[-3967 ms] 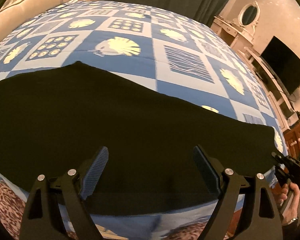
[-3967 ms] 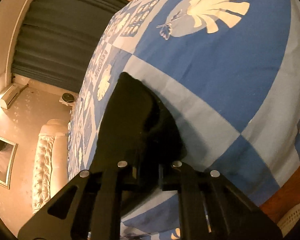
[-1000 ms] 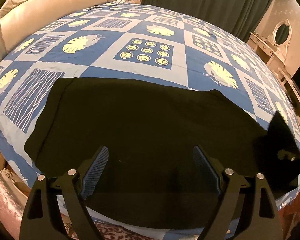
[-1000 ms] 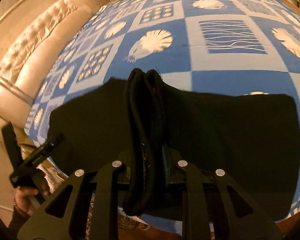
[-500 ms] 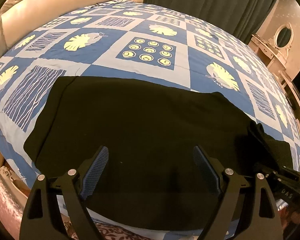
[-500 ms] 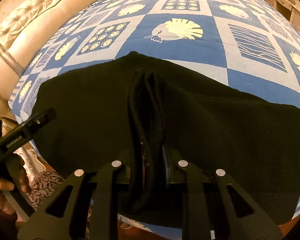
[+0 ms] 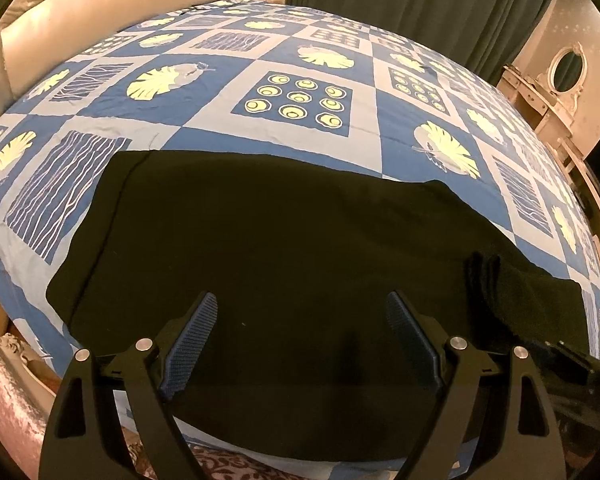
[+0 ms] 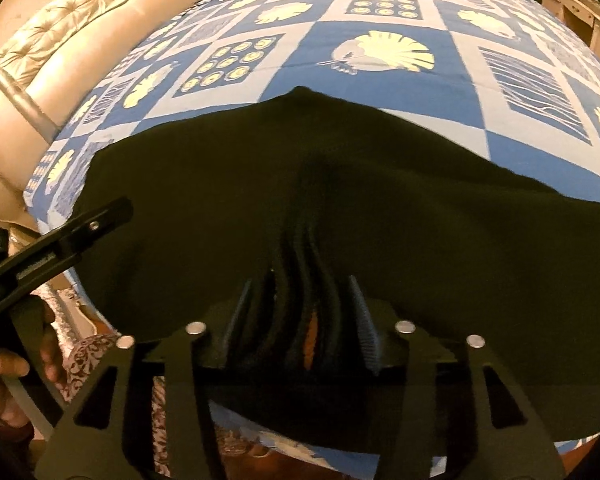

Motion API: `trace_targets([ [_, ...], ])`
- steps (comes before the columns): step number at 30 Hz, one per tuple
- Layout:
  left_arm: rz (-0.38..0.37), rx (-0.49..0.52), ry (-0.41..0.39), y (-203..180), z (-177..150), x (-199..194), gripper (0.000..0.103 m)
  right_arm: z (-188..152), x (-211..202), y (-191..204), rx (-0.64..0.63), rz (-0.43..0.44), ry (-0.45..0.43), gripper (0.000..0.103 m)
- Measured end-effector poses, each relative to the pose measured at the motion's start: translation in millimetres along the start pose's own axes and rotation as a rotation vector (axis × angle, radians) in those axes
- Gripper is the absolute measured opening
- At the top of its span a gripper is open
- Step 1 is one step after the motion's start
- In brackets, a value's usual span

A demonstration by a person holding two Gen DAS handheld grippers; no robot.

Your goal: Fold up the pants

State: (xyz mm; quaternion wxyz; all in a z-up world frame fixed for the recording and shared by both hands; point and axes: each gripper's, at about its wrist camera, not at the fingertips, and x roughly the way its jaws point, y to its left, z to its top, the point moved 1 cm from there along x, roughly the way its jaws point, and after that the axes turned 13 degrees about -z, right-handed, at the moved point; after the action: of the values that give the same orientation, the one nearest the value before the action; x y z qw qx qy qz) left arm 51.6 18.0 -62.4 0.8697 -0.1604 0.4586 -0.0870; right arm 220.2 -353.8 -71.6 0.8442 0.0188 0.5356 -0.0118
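Observation:
Black pants (image 7: 280,240) lie spread across the near side of the bed, folded over on themselves. My left gripper (image 7: 302,336) hovers open above their near edge, with nothing between its fingers. In the right wrist view the pants (image 8: 420,200) fill the middle, and a bunched ridge of their fabric (image 8: 300,264) runs up between the fingers of my right gripper (image 8: 300,312). Its jaws are opening and the pads stand clear of the cloth on both sides. That ridge also shows at the right of the left wrist view, as a fold (image 7: 500,280).
The blue and white patterned bedspread (image 7: 300,100) covers the bed. A padded headboard (image 7: 80,8) stands at the far left, dark curtains (image 7: 420,0) behind, and a dresser with an oval mirror (image 7: 568,68) at the right. A hand (image 8: 4,364) holds the left tool (image 8: 60,236).
My right gripper has carried the pants' end across over the rest, sunk to the bed, and its jaws have parted from the bunched fabric. The left gripper has stayed still.

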Motion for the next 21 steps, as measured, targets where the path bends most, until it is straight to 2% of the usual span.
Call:
trace_targets([
  [3,0.000,0.000,0.001,0.3,0.2,0.1,0.085,-2.4,-2.2,7.4,-0.005,0.061,0.008,0.055],
  [5,-0.002,0.000,0.002,0.3,0.3,0.1,0.085,-3.6,-5.0,9.6,0.002,0.109,0.015,0.063],
  [10,-0.002,0.009,0.008,0.1,-1.1,0.2,0.085,-3.8,-20.0,-2.0,0.034,0.214,0.027,0.063],
  [13,-0.006,0.007,0.011,0.3,-1.7,0.7,0.085,-3.3,-38.4,-22.0,0.050,0.246,-0.001,0.063],
  [16,-0.018,0.004,0.009,-2.1,-2.5,1.2,0.085,-1.5,-61.6,-71.0,0.104,0.254,-0.054,0.065],
  [18,-0.029,0.008,0.005,-4.2,-2.9,0.8,0.085,-2.0,-72.2,-118.1,0.177,0.238,-0.096,0.070],
  [21,-0.043,0.019,0.001,-9.8,-4.1,0.4,0.085,-9.8,-73.2,-198.5,0.332,0.222,-0.122,0.071],
])
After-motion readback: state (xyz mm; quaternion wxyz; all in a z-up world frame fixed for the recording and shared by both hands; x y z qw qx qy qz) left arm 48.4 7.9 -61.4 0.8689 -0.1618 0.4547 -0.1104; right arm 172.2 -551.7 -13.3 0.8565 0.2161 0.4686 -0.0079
